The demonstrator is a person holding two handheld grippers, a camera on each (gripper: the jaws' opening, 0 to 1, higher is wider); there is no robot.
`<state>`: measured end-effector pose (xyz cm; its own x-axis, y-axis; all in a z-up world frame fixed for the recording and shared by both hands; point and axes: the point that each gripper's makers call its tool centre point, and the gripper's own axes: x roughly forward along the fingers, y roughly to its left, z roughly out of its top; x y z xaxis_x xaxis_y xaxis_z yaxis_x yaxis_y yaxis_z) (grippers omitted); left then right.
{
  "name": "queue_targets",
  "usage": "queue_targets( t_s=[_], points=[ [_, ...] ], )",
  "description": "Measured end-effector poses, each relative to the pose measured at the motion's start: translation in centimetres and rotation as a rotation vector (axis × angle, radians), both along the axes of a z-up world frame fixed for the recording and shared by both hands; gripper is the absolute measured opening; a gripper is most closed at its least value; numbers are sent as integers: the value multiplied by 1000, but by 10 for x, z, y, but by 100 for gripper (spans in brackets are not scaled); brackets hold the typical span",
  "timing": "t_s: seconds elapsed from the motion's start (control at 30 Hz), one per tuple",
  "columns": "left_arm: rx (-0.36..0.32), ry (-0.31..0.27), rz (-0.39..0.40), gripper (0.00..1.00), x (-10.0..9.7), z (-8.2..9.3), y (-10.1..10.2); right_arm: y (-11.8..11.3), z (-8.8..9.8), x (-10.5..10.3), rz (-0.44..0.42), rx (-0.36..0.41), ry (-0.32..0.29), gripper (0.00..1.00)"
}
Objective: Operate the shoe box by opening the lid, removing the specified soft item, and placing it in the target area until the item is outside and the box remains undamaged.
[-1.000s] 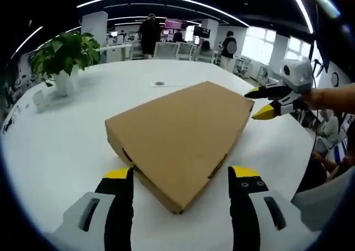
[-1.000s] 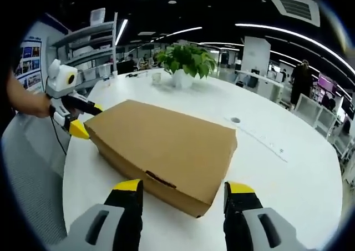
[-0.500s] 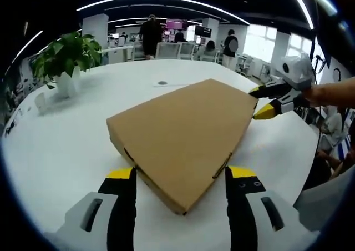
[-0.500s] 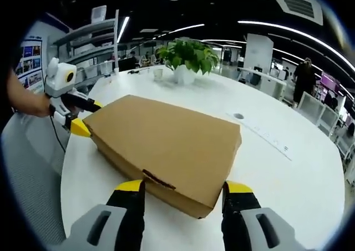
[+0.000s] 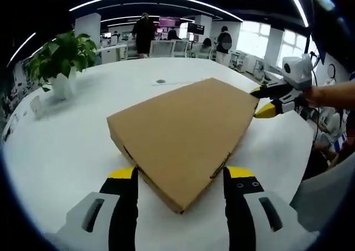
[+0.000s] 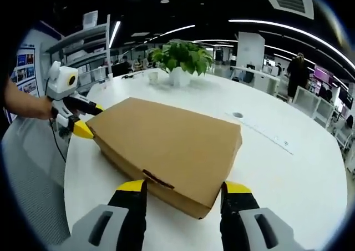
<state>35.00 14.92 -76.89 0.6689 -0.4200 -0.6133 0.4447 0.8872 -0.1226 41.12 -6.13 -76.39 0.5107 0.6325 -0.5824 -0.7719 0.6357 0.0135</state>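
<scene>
Flat brown cardboard shoe box (image 5: 183, 134), lid shut, sits mid-table on the round white table (image 5: 66, 134). Left gripper (image 5: 180, 176) and right gripper (image 6: 183, 187) both spread wide, straddling opposite corners. Step: lid opening. Next, likely: hook the lid edge, lift gently.

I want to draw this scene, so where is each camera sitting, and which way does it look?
Left gripper view: rides on the left gripper, facing the shoe box; a hand holds the right gripper at its far end.
Right gripper view: rides on the right gripper, facing the opposite end.
Shared: box, white table, potted plant.
</scene>
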Motion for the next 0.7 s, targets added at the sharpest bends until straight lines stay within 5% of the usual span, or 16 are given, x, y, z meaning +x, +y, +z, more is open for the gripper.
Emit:
queue_targets(
  t_s=[0.7],
  points=[
    [26,49,-158,62,-2,4,35,27,2,-32,-52,14,18,41]
  ],
)
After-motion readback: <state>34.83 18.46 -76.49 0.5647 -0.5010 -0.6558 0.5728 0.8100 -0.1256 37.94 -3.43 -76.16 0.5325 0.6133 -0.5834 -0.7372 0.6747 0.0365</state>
